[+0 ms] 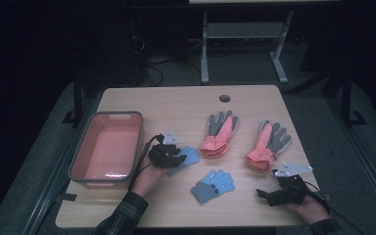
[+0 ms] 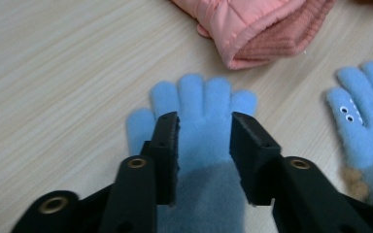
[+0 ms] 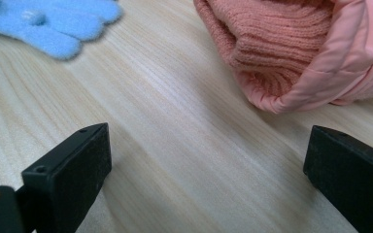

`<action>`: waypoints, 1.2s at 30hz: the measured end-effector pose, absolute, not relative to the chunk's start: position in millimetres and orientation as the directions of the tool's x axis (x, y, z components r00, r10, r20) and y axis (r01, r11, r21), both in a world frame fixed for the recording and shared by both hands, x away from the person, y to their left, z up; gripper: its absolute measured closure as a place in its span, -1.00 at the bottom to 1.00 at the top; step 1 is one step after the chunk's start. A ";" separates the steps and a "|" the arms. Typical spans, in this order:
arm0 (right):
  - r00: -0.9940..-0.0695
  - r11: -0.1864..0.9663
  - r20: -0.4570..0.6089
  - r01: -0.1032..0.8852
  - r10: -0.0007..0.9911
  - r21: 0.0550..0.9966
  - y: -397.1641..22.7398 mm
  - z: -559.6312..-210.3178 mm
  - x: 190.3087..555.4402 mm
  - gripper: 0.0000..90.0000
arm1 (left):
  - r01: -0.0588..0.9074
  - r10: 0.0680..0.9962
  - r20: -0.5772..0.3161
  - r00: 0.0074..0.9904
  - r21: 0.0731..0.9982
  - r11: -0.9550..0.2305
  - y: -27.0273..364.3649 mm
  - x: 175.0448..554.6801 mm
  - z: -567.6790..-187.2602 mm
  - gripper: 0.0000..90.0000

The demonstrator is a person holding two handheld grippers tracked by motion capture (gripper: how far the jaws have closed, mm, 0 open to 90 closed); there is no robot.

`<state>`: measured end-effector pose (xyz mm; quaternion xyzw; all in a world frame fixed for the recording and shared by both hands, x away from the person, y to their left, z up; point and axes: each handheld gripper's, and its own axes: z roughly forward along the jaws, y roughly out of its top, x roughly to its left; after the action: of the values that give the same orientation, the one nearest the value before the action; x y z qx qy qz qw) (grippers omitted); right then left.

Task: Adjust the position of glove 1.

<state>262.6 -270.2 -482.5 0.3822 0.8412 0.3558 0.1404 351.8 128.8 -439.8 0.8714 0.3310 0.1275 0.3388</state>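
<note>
High view: wooden table (image 1: 186,105). Pink bin (image 1: 107,147) at left side. Left gripper (image 1: 169,155) just right of bin, over small blue glove (image 1: 188,156). Second blue glove (image 1: 214,185) nearer front edge. Two pink-and-grey gloves (image 1: 219,133) (image 1: 268,145) farther back. Right gripper (image 1: 274,195) near front right corner, resting low by table.

Left gripper view: jaws partly apart, one on each side of blue glove (image 2: 199,126), right at its edges. Cannot tell if they squeeze it. Other blue glove (image 2: 364,121) at right. Pink cuff (image 2: 252,29) above.

Right gripper view: jaws wide apart, bare table (image 3: 175,145) between them. Pink cuff (image 3: 291,48) ahead, blue fingers (image 3: 53,24) top left.
</note>
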 end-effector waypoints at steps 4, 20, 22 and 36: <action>-0.669 0.455 0.036 0.543 0.743 0.706 -270.2 -482.5 262.6 -0.94 | 0.501 0.666 0.016 0.746 0.644 -0.578 128.9 352.6 -443.6 0.17; -0.669 0.455 0.036 0.543 0.743 0.706 -270.2 -482.5 262.6 -0.93 | 0.523 0.664 -0.016 0.748 0.630 -0.574 130.0 354.4 -459.0 0.66; -0.669 0.455 0.036 0.543 0.742 0.706 -270.2 -482.5 262.6 -0.94 | 0.525 0.662 -0.020 0.749 0.627 -0.575 129.5 354.3 -458.6 0.75; -0.670 0.455 0.036 0.542 0.741 0.706 -270.3 -482.5 262.7 -0.94 | 0.554 0.655 -0.095 0.750 0.632 -0.542 134.7 353.5 -442.8 0.87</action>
<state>262.7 -270.3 -482.5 0.3813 0.8415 0.3563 0.1399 353.5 134.7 -442.8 0.8747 0.3454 0.0763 0.3313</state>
